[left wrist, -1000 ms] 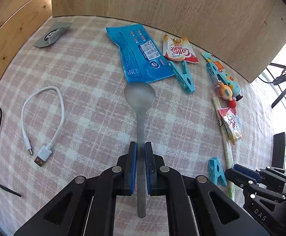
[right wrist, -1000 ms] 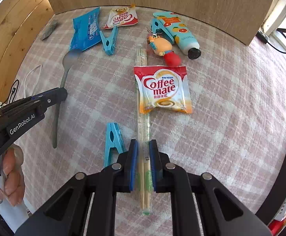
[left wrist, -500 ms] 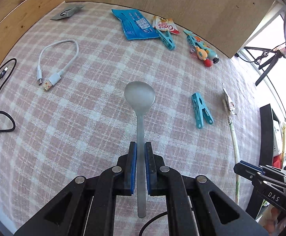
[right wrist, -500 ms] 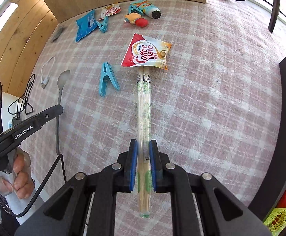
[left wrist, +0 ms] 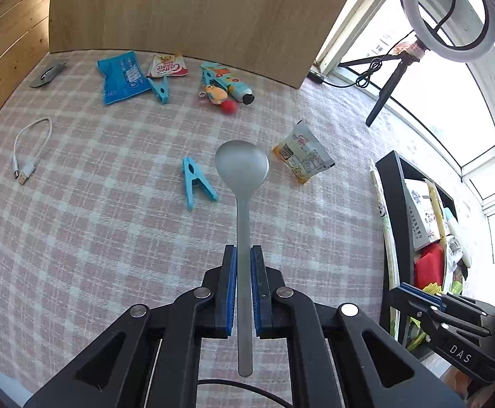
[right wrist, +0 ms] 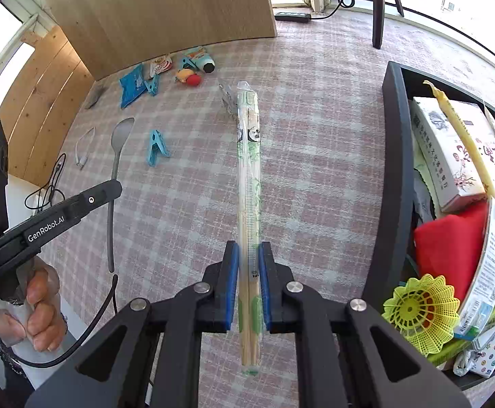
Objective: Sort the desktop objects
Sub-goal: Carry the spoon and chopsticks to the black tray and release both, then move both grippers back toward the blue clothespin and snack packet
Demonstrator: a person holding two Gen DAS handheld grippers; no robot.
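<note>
Both loads lifted clear of tabletop (left wrist: 77, 238) since earlier: our left gripper (left wrist: 243, 292) pinching spoon (left wrist: 242, 183), right gripper (right wrist: 249, 285) pinching wrapped chopsticks (right wrist: 248, 176); we'd keep both level toward black bin (right wrist: 395, 170)

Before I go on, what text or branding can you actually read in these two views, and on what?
"GenRobot.AI": side of the left gripper.
"DAS": body of the right gripper.
Red and white sachet by the back board: brand lettering upside down, too blurred to read.
Blue packet, boxes in the black bin, chopstick wrapper: print too small.
</note>
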